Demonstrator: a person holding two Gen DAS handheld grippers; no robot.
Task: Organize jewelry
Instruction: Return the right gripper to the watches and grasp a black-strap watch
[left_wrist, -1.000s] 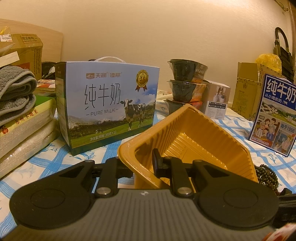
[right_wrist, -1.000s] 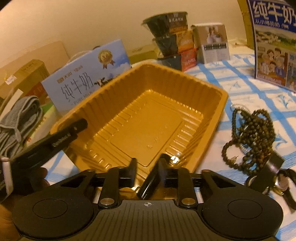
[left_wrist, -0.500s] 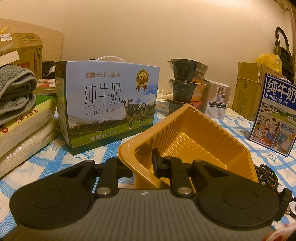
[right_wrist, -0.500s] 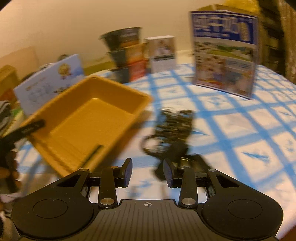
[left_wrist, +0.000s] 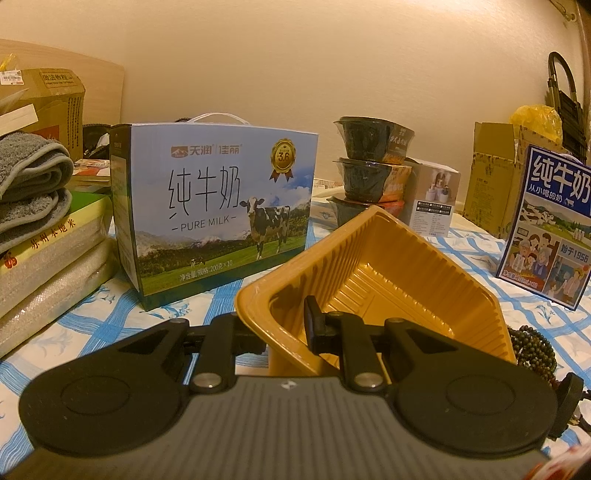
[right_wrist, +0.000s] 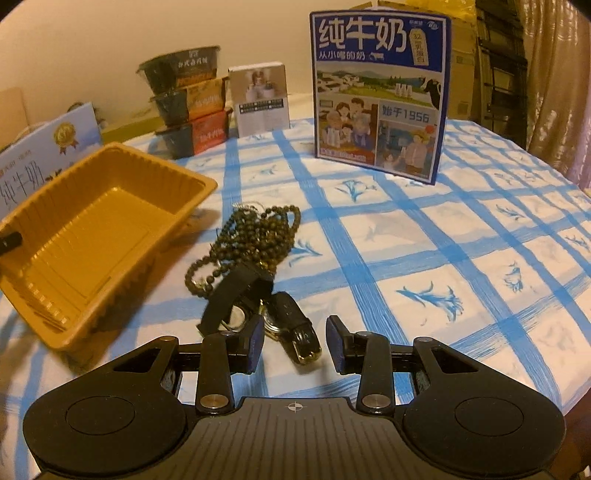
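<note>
Step in hand: first pickup. Left gripper (left_wrist: 284, 323) clenched on near rim of yellow tray (left_wrist: 388, 280). Right gripper (right_wrist: 294, 341) spread wide, straddling black-strap watch (right_wrist: 291, 328); bead necklace (right_wrist: 251, 236) at 11 o'clock (tray empty). Next: close on strap, lift.

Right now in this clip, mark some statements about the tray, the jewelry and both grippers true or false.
1. The left gripper clamps the yellow tray by its rim. True.
2. The right gripper is shut on the watch. False: its fingers are open, with the watch lying between them on the tablecloth.
3. The bead necklace lies inside the tray. False: it lies beside it.
4. The tray is empty. True.
</note>
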